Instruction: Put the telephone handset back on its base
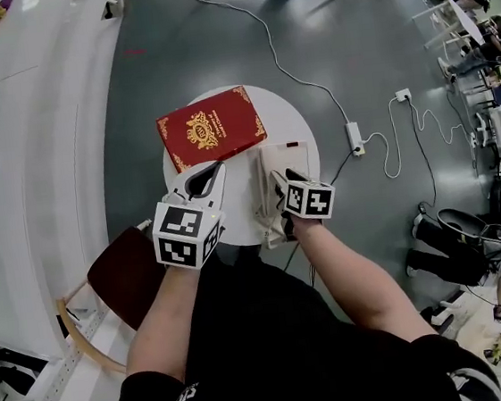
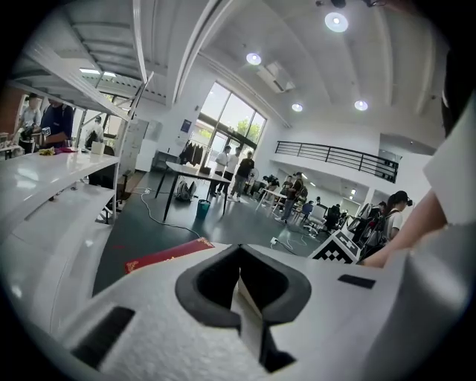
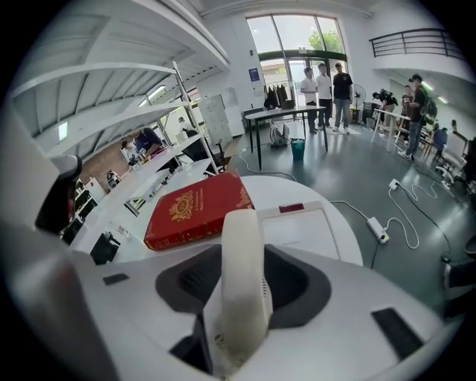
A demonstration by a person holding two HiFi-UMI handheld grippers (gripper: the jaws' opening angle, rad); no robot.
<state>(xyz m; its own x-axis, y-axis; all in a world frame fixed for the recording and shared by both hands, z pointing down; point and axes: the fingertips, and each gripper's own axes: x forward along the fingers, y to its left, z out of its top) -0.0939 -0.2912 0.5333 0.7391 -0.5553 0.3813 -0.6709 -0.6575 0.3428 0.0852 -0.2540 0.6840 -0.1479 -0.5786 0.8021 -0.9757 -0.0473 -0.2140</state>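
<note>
One handset (image 3: 244, 298), likely light, stiff, slippery; right gripper (image 3: 245, 251) clamps its middle, sensibly; left gripper (image 2: 238, 257) closed, empty.

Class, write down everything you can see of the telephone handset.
The telephone handset is smooth cream plastic, long and rounded, with small holes on one side. It lies lengthwise between the jaws of the right tongs, which clamp its sides. Its far end points toward the phone base on the round white table, beside a red book.
</note>
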